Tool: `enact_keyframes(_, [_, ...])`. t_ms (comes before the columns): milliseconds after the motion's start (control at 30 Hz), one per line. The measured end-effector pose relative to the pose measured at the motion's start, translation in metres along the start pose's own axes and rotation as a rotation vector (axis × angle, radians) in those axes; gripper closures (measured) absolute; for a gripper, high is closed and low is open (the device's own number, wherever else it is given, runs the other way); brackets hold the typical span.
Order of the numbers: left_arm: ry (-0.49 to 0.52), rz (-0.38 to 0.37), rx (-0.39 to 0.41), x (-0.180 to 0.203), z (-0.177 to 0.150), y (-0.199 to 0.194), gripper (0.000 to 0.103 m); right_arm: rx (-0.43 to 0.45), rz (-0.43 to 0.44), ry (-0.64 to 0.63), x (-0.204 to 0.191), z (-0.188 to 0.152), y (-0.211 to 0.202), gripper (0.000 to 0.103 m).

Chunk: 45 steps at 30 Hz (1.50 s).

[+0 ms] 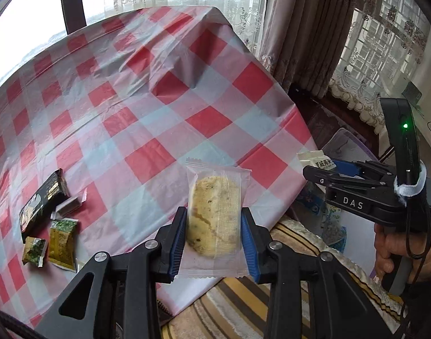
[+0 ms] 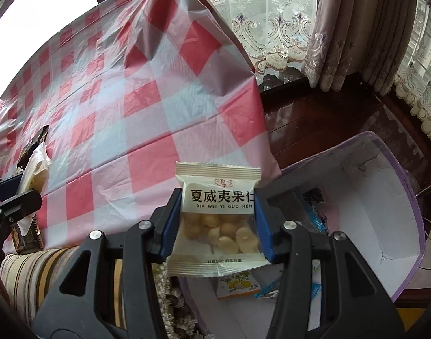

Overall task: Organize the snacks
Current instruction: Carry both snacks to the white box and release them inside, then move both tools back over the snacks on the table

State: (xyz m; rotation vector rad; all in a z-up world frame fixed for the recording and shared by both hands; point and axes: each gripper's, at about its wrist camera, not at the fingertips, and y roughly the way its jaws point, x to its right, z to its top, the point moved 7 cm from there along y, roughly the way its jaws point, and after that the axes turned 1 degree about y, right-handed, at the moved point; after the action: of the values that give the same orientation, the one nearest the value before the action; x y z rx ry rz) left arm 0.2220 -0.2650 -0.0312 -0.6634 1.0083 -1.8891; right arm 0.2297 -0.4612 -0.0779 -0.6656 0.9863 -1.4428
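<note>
Bare tablecloth [image 1: 147, 107] ahead (packets [image 1: 50, 214] left)

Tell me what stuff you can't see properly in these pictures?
- Snacks inside the white box: right wrist view, mostly hidden behind the macadamia packet and right gripper.
- Black wrapper: left wrist view, its print is too small to read.
- Cookie packet: its side edges are covered by the left gripper fingers.
- Table: its left part is cut off by the lens edge.
</note>
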Motion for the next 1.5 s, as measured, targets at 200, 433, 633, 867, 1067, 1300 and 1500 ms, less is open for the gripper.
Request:
enact_keyframes(200, [0.054,-0.105,-0.031,0.055,0.015,0.021,0.065,-0.026,-0.039,0.067,0.046,-0.015,0.005,0.051])
enact_keyframes(433, [0.108,-0.201,-0.095,0.110,0.017,0.044,0.065,-0.033,-0.036,0.146,0.077,-0.018,0.007,0.050])
enact_keyframes(633, [0.071,-0.253,-0.164,0.121,0.016,0.063,0.063,-0.046,-0.033,0.167,0.080,-0.018,0.008,0.041])
enact_keyframes(867, [0.036,-0.246,-0.148,0.113,0.015,0.058,0.048,-0.041,-0.021,0.178,0.079,-0.017,0.003,0.031])
enact_keyframes(1067, [0.007,-0.238,-0.131,0.103,0.014,0.053,0.048,-0.037,-0.007,0.154,0.065,-0.013,-0.001,0.031])
enact_keyframes(1300, [-0.030,-0.196,-0.089,0.080,0.012,0.041,0.048,-0.041,0.016,0.101,0.037,-0.009,-0.001,0.031])
enact_keyframes(1500, [-0.096,-0.170,-0.055,0.049,0.006,0.030,0.048,-0.047,0.034,0.047,0.008,-0.006,-0.002,0.031])
